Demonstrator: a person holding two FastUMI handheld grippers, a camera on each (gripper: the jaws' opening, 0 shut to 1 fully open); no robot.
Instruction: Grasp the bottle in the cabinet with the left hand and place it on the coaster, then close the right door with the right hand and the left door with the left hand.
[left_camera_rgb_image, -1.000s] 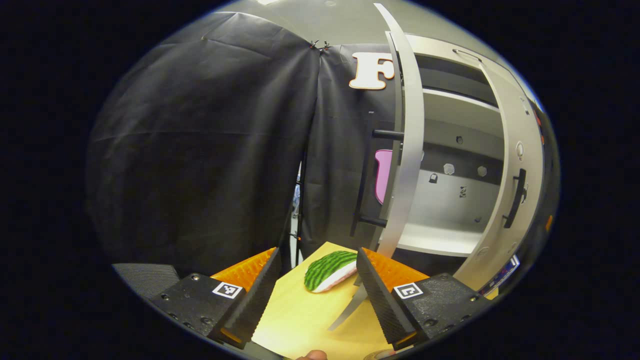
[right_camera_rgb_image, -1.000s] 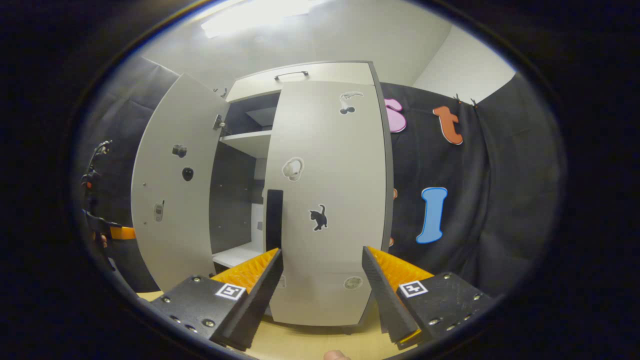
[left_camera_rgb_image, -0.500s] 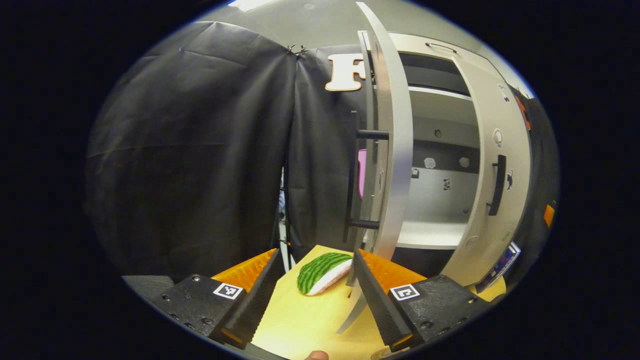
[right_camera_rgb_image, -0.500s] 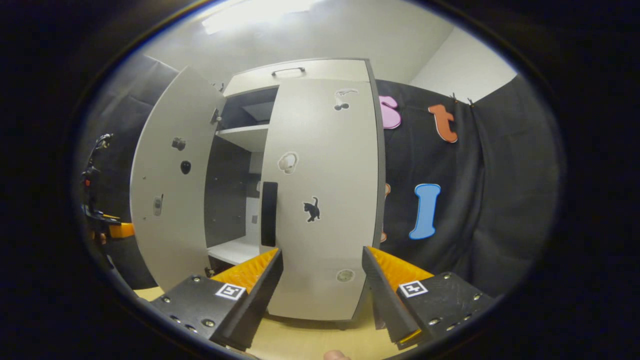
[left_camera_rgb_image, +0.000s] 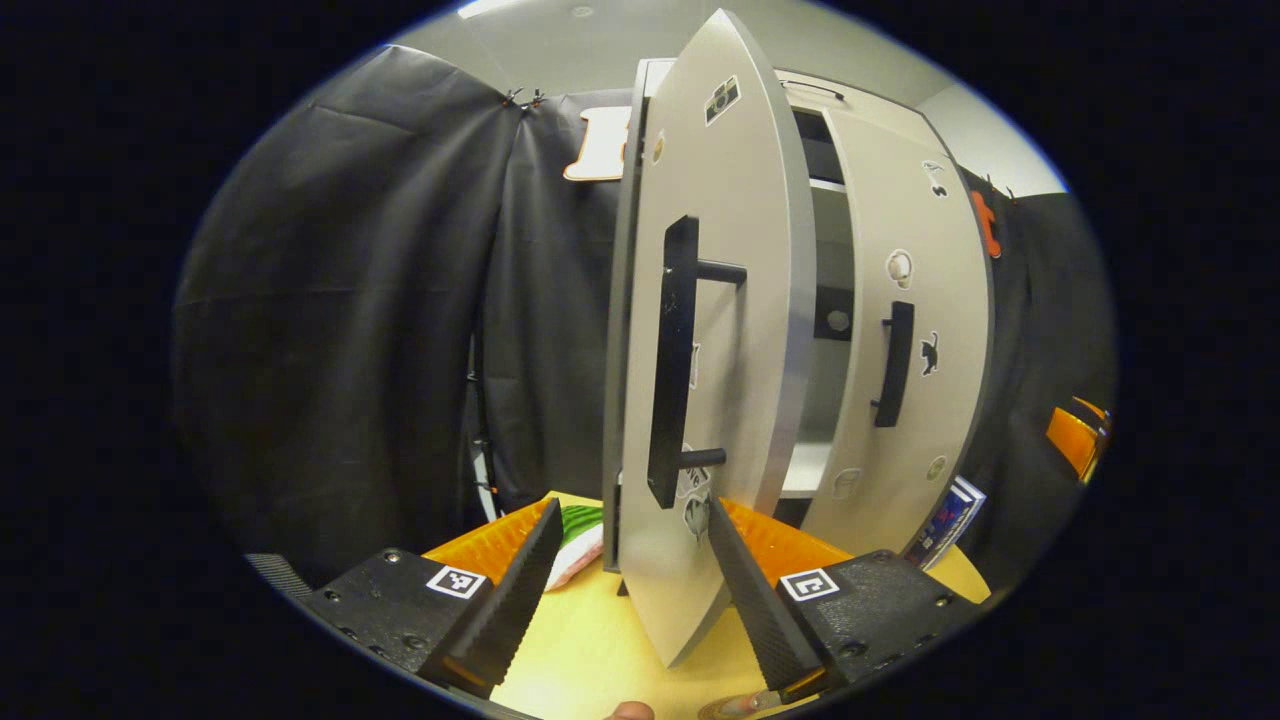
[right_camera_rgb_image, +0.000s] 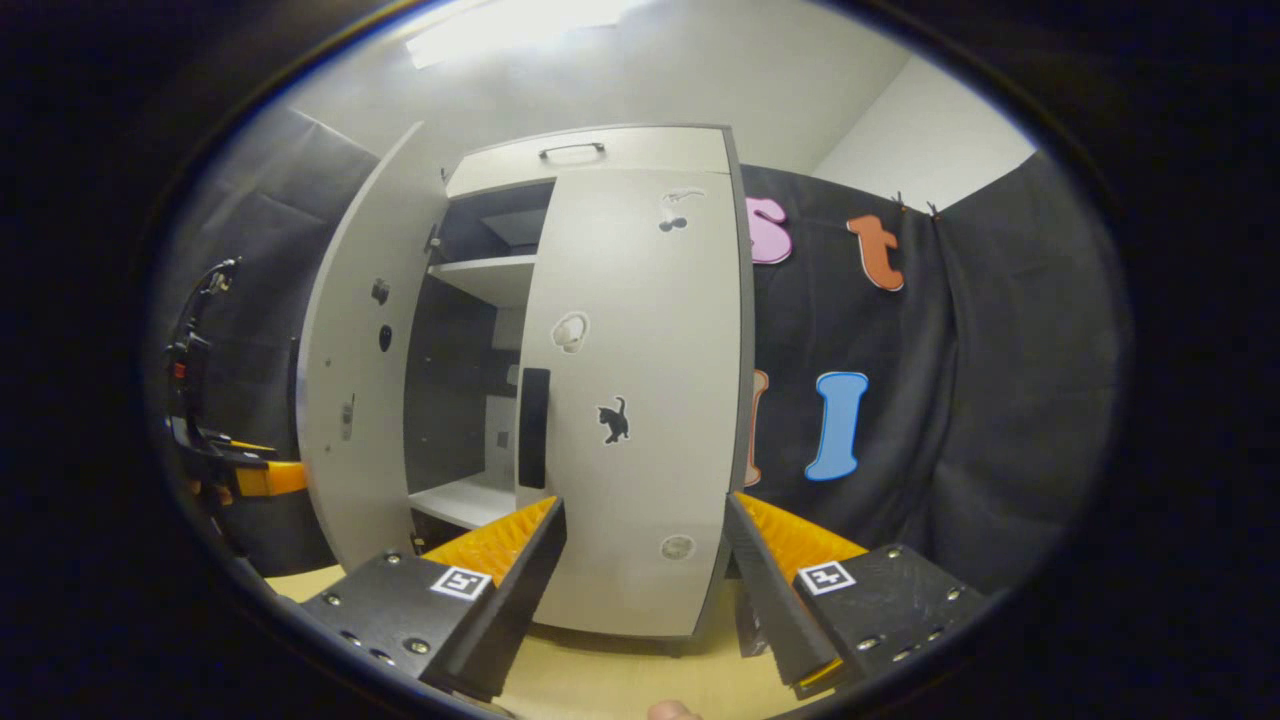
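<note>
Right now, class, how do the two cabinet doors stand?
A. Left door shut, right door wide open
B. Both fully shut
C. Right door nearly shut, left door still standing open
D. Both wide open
C: the right door lies almost flat against the cabinet front, while the left door stands out from it, showing the shelves between.

Wooden tabletop (left_camera_rgb_image: 590, 650), pale yellow, in the near foreground. Watermelon-slice toy (left_camera_rgb_image: 575, 535), green rind and pink flesh, lying on the tabletop at far left. Blue-and-white box (left_camera_rgb_image: 948, 520) standing at the tabletop's right edge. Grey ceiling with a lit panel (right_camera_rgb_image: 510, 30) overhead.
</note>
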